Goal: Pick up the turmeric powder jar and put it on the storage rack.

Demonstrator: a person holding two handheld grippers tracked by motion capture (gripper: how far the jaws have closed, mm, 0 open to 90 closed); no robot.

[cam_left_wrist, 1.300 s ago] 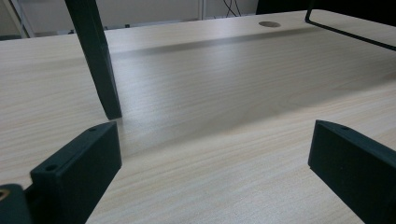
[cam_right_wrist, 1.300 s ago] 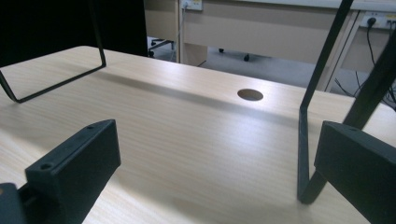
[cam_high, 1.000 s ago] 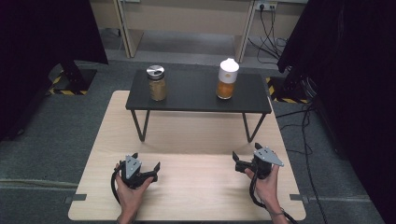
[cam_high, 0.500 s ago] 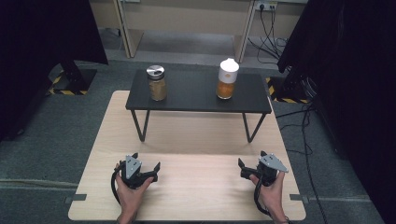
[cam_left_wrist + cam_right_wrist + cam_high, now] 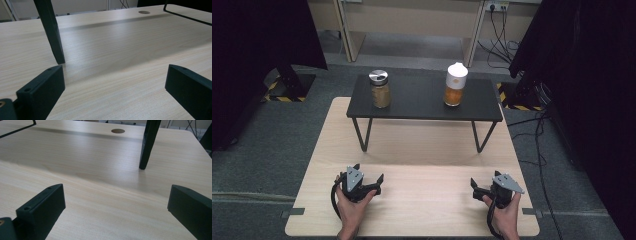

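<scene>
Since a second ago the right tool (image 5: 478,188) has been drawing back toward the near edge of the counter (image 5: 422,150), settling lower and closer to the person; the left tool (image 5: 368,183) is sitting where it was. Both are resting low on the pale wood, each gripped by a hand, and both are released: in the left gripper view and the right gripper view alike the two black jaws are standing wide apart with bare wood grain between them, holding nothing.

Ahead of each tool a dark leg of the small black stand (image 5: 427,102) is rising from the counter, close in front of the left one and a little farther from the right one. On that stand, well apart from both tools, the jar with the silver lid (image 5: 380,89) is standing upright toward the left, and the bottle with the white cap (image 5: 455,84), holding something orange, is standing upright toward the right. Neither is being touched or reached for.

Judging by this, the work is looking either not begun or just wrapped up: both containers are sitting capped and undisturbed, and any handling of them is lying ahead, starting with a lift and a long reach forward.
</scene>
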